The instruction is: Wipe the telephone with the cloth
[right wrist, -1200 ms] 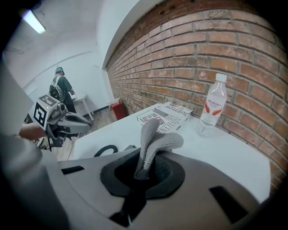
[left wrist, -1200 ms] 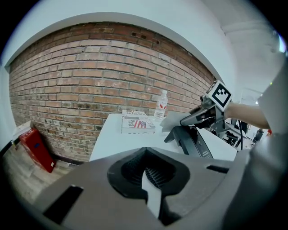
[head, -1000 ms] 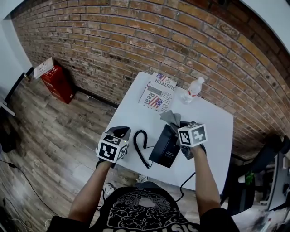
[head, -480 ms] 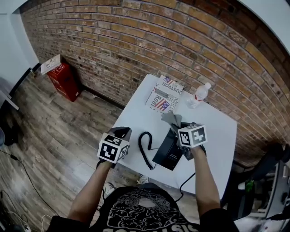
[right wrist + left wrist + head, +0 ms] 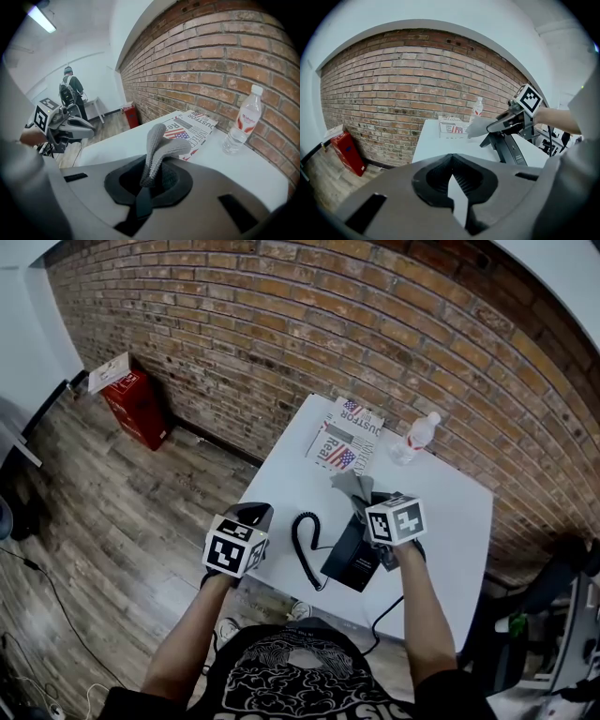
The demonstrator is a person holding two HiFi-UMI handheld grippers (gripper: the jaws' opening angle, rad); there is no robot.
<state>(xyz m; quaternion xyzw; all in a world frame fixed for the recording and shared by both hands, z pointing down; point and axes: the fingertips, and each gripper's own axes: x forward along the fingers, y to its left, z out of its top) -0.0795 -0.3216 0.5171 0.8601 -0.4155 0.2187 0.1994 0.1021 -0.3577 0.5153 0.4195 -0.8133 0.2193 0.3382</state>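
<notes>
A: Right gripper [image 5: 147,180], state?
B: Clamped on the cloth [image 5: 161,147]. The jaws pinch its lower end, and the rest stands up and flops forward past the tips.

A: Left gripper [image 5: 251,515]?
B: Jaws drawn together, only a thin sliver of light between them. Nothing held.

A: Phone [image 5: 352,554] relative to the right one?
B: Right under it. The head view has the marker cube over the phone's right side. The black body sticks out to the left and toward the person from there.

A: Is the cloth on the phone?
B: It sits at the phone's far end, just ahead of the right jaws. Can't tell whether it touches. In the left gripper view it hangs off the right gripper's tip, above the phone's sloped body.

A: Phone relative to the left one?
B: Off to its right and a bit ahead, apart from it. The coiled cord [image 5: 305,554] lies between them, nearer the phone. The left gripper hangs at the near left edge of the table [image 5: 450,512], touching nothing.

A: Anything else?
B: A newspaper [image 5: 342,442] lies flat ahead of the right jaws, beyond the cloth. A bottle [image 5: 415,437] stands upright ahead and to their right, near the brick wall [image 5: 281,324]. A red box [image 5: 131,399] is on the floor far to the left of the left gripper, against the wall.
</notes>
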